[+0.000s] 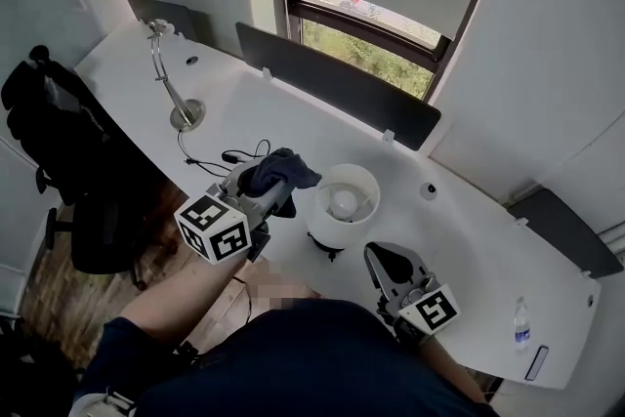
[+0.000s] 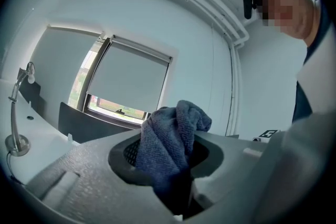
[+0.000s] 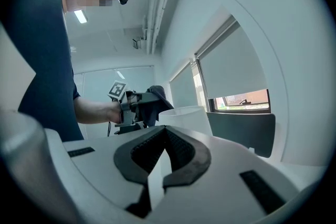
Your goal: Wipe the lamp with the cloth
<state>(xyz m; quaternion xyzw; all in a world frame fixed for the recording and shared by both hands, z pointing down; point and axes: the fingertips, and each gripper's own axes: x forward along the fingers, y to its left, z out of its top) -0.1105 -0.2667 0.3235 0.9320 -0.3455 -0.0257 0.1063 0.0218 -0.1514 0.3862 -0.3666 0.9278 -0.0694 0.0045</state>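
A table lamp with a round white shade stands on the white desk just in front of me. My left gripper is shut on a bunched dark blue cloth, held just left of the shade, close to its rim. In the left gripper view the cloth bulges up from between the jaws. My right gripper hangs to the right of the lamp, near the desk's front edge, jaws shut and empty. From the right gripper view the shade and the cloth show ahead.
A chrome gooseneck desk lamp stands at the far left with a black cable trailing from it. Dark divider panels line the desk's back edge under the window. A black chair sits to the left, and a water bottle at the right.
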